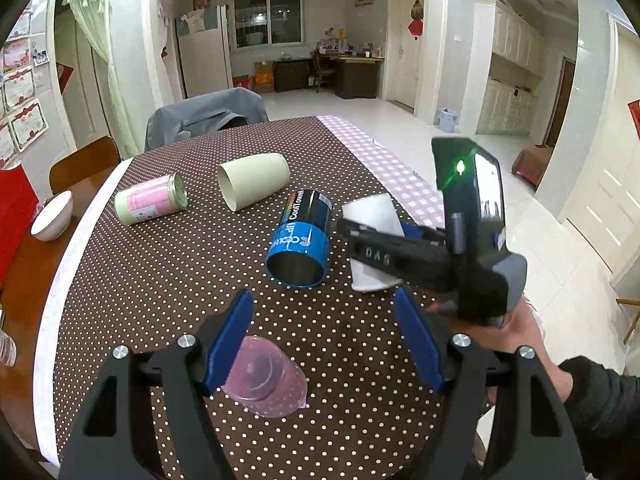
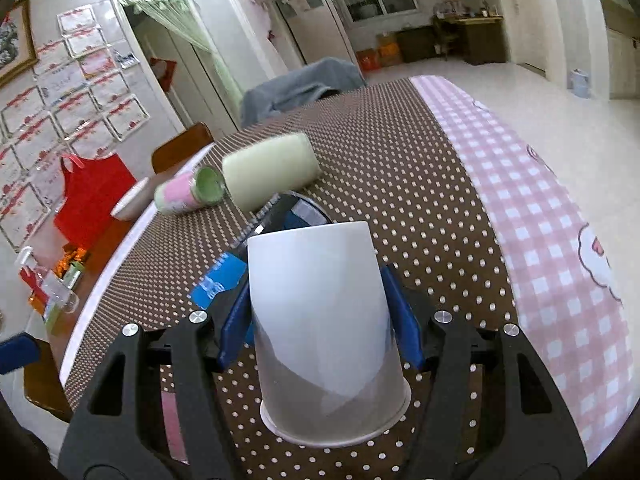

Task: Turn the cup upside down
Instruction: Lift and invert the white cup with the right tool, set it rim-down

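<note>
**White cup clamped in the right gripper, mouth toward the table**

In the right wrist view we see the white cup (image 2: 320, 320) held between the blue pads (image 2: 236, 320) of the right gripper (image 2: 320, 312). The pads press on opposite sides of the cup wall, so this gripper is clamped on the cup. The closed base points away from the camera and the rimmed mouth lies nearest the lens, low in the frame. Whether the rim touches the polka-dot tablecloth (image 2: 400, 168) we cannot tell.

The left wrist view shows the same cup (image 1: 372, 216) from the side, toward the right of the table, with the right gripper (image 1: 374, 250) across its wall and the person's hand (image 1: 508, 332) behind it. The left gripper (image 1: 324, 340) hovers over the near part of the table with its fingers spread apart and nothing between them. Below it, a pink translucent cup (image 1: 266, 380) sits upside down on the cloth, beside the left pad (image 1: 230, 340).

Just left of the white cup a blue can (image 1: 302, 240) lies on its side, open end toward the near edge. Farther off, a pale green cup (image 1: 252, 180) and a pink-labelled jar (image 1: 150, 200) also lie on their sides, near each other. A white bowl (image 1: 52, 216) stands at the far left on bare wood, off the cloth. A pink checked cloth (image 2: 540, 220) covers the right side of the table.
</note>
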`<state>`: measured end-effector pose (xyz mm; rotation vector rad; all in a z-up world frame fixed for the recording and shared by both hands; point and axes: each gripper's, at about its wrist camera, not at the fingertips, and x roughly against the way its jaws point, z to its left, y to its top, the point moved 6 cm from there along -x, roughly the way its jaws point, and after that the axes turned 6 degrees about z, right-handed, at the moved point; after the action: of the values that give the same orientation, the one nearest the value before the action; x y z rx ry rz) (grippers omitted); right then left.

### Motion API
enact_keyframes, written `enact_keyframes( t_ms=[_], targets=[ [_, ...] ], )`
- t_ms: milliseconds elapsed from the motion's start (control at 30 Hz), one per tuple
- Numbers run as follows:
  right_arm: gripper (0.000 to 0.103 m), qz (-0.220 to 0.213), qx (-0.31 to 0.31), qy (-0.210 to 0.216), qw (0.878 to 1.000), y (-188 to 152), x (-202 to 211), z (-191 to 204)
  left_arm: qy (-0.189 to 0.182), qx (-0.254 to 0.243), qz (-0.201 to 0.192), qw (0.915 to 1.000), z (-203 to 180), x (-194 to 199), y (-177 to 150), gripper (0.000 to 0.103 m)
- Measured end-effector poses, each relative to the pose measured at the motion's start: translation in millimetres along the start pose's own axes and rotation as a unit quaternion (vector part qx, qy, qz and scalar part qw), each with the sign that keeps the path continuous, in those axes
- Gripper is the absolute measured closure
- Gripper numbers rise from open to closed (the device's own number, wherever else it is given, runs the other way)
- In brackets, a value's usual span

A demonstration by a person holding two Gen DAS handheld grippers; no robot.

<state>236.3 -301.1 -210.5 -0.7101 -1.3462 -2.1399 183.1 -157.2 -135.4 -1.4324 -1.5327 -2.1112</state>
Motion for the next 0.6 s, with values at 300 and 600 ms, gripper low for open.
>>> enact_keyframes(
  t_ms=[300,600],
  targets=[
    [0.033,0.000,0.004,-0.003,1.000,-27.7,21.8,-1.0,-0.001,-0.007,0.003,1.0000,-7.3,-2.6,-3.9,0.031],
    [0.006,-0.017,-0.001,-0.007,1.000,-35.5,55.3,-4.3,0.008,-0.002,-0.015,0.9999,-14.1,13.8,-11.6,0.027]
  ],
)
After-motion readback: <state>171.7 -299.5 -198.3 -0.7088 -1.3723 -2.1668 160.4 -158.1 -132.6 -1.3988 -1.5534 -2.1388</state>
